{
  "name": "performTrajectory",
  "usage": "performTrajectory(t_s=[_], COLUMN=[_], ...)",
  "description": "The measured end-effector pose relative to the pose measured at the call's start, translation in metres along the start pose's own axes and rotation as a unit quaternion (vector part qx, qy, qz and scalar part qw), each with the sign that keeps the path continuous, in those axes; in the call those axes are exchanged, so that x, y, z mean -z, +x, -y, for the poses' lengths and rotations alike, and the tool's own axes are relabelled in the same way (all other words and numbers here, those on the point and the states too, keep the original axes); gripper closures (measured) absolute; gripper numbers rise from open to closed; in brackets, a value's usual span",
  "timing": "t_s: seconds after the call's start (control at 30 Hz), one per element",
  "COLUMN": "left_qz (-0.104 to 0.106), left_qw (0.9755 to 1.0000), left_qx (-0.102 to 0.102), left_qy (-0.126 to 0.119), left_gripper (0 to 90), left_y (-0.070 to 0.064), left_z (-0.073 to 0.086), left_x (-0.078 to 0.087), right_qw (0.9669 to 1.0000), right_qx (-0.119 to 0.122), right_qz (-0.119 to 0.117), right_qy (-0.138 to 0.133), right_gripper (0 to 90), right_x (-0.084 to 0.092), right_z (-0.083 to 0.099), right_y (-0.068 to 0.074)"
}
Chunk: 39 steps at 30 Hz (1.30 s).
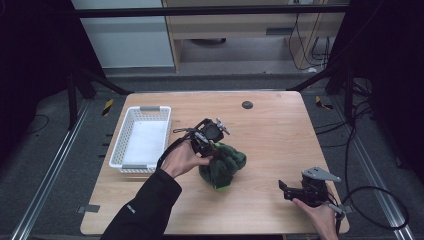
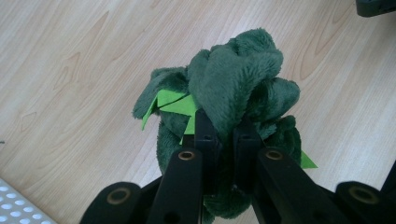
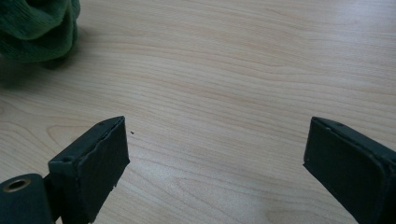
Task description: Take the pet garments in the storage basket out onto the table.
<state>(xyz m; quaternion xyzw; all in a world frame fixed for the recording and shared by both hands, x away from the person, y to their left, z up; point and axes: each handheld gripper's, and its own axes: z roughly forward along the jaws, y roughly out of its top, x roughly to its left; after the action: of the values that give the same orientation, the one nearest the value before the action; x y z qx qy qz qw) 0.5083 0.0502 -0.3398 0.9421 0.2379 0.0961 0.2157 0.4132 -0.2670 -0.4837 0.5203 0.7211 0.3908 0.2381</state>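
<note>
- The green plush toy [image 1: 223, 166] lies on the tabletop [image 1: 270, 135] a little toward the near edge from the middle, crumpled into a heap, with bright green felt bits showing at its side.
- The left gripper [image 1: 214, 148] comes at the plush toy from the far left; in the left gripper view its jaws are clamped on a fold of the dark green pile [image 2: 233, 84], which bulges up between them.
- The right gripper [image 1: 286, 189] sits low near the near right corner of the tabletop, well apart from the toy; its jaws stand wide apart with only bare wood between them.
- A white basket [image 1: 141, 138] rests along the left edge of the tabletop, just beside the left hand [image 1: 182, 159], with its slotted rim facing the toy.
- A small dark round disc [image 1: 247, 105] lies near the far edge.
- Bare wood separates the toy from the basket.
</note>
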Motion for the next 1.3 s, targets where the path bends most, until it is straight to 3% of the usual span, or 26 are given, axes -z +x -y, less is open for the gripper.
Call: performTrajectory(t_s=[0.57, 0.77, 0.9, 1.3], left_qz=[0.005, 0.021, 0.018, 0.013], left_qw=[0.9999, 0.9998, 0.9998, 0.9981], left_qx=[0.0, 0.004, 0.004, 0.018], left_qy=[0.011, 0.005, -0.004, -0.058], left_gripper=[77.7, 67.1, 57.7, 35.0], left_y=[0.0, -0.001, -0.002, 0.0], left_z=[0.007, 0.01, 0.012, 0.028], left_x=[-0.028, -0.033, -0.032, -0.011], right_qw=[1.0, 1.0, 1.0, 1.0], right_qx=[-0.002, 0.003, 0.003, -0.002], right_qz=[-0.002, 0.0, 0.0, 0.0], right_qy=[0.0, -0.001, -0.001, 0.0], right_gripper=[6.2, 6.1, 6.0, 5.6], right_x=[0.0, 0.0, -0.001, 0.0], right_z=[0.0, 0.0, 0.001, 0.001], right_y=[0.0, -0.001, 0.0, -0.001])
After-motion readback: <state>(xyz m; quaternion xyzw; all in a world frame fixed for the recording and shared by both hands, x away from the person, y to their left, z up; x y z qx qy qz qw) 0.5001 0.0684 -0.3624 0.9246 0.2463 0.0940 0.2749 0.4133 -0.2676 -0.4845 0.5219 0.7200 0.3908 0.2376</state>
